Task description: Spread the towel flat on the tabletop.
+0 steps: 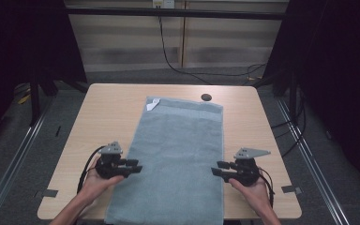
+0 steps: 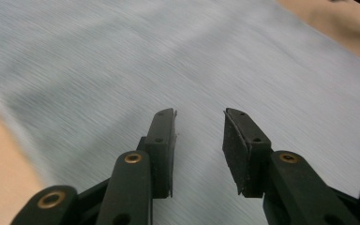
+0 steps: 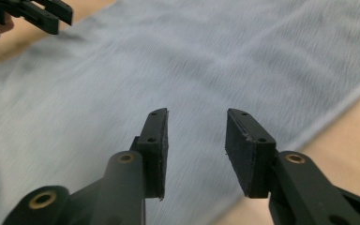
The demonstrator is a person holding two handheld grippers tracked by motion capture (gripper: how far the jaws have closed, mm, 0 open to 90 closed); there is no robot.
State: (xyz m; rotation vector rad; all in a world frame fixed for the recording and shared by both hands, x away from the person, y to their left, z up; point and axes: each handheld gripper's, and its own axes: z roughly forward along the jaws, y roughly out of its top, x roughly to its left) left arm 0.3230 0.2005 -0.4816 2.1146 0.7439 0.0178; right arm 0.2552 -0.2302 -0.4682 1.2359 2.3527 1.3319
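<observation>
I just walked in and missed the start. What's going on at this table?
A person is working on a grey-blue towel spread flat along a wooden table, its near end hanging over the front edge. The left gripper is at the towel's left edge and the right gripper at its right edge, facing each other. Both sets of jaws stand open with nothing between them, so the towel is not held right now.

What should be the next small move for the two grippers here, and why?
Probably lower both onto the towel's long edges and close. The left gripper and the right gripper hover open at opposite edges, nothing between their jaws, and the towel lies flat on the table.
</observation>
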